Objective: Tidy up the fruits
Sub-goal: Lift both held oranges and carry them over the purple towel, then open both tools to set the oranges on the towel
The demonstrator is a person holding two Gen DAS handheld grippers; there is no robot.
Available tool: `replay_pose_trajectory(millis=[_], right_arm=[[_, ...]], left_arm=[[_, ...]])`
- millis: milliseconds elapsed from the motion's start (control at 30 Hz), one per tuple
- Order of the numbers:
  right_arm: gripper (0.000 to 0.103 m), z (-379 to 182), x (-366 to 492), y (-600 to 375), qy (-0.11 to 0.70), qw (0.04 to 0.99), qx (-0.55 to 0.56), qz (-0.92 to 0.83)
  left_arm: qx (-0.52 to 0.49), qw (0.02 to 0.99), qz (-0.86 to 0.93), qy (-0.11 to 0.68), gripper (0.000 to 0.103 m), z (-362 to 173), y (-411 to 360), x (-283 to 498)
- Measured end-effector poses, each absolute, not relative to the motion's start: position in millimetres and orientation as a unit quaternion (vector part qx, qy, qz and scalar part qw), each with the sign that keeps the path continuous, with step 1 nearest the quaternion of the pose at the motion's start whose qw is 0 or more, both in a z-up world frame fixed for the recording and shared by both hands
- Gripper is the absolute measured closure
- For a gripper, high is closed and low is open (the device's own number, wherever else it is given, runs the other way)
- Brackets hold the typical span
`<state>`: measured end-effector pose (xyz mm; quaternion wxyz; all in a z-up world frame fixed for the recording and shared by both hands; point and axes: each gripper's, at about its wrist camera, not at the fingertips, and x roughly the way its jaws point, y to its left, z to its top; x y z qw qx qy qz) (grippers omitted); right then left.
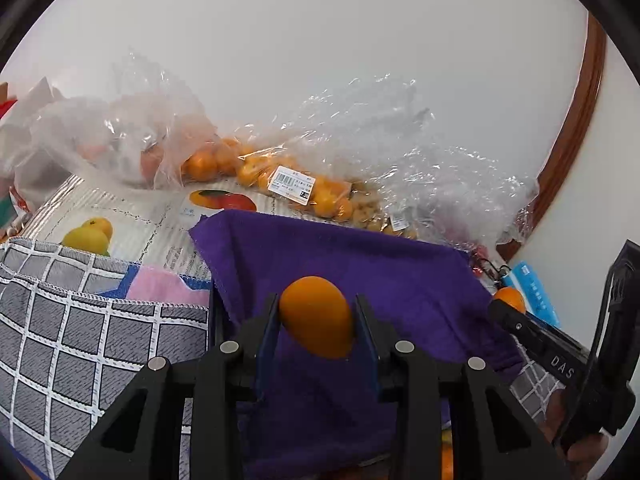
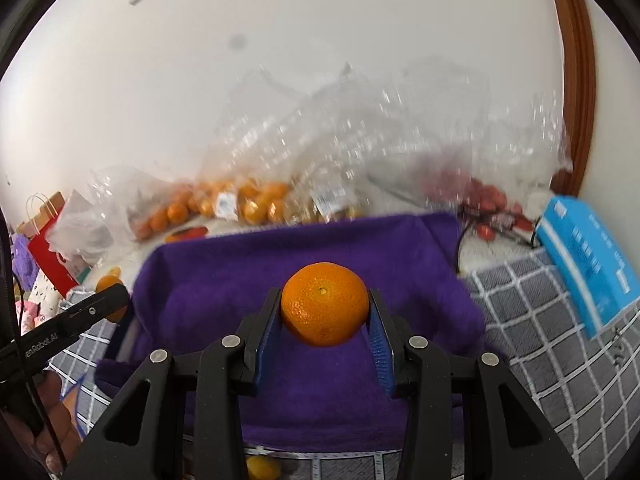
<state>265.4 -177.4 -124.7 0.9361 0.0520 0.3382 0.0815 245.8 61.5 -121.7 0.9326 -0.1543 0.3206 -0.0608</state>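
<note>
My left gripper (image 1: 316, 316) is shut on a smooth oval orange fruit (image 1: 316, 316) and holds it above a purple towel (image 1: 360, 264). My right gripper (image 2: 325, 312) is shut on a round orange mandarin (image 2: 325, 304), also above the purple towel (image 2: 280, 256). Each gripper shows at the edge of the other's view, the right one (image 1: 516, 312) with its mandarin (image 1: 510, 298) and the left one (image 2: 108, 300) with its fruit (image 2: 108, 282). Clear plastic bags of small oranges (image 1: 256, 172) lie behind the towel, by the wall.
A grey checked cloth (image 1: 80, 340) covers the surface on both sides of the towel. A printed fruit sheet (image 1: 132, 220) lies at the back left. A blue box (image 2: 588, 264) leans at the right. A bag of red fruit (image 2: 488, 196) and a red paper bag (image 2: 48, 256) sit at the back.
</note>
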Motion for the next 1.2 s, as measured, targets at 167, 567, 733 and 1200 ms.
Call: replay_pose_trajectory(millis=[167, 567, 733, 1200], right_arm=[[0.062, -131, 269, -190, 0.334, 0.938, 0.060, 0.066], [0.062, -154, 280, -190, 0.350, 0.933, 0.056, 0.063], [0.062, -166, 286, -184, 0.366, 0.927, 0.050, 0.066], [0.061, -180, 290, -177, 0.391, 0.916, 0.048, 0.073]], left_arm=[[-0.144, 0.934, -0.060, 0.322, 0.069, -129, 58, 250], [-0.162, 0.917, -0.061, 0.360, 0.069, -146, 61, 262], [-0.148, 0.914, -0.067, 0.373, 0.069, -150, 55, 265], [-0.125, 0.912, -0.065, 0.385, 0.068, -155, 49, 268]])
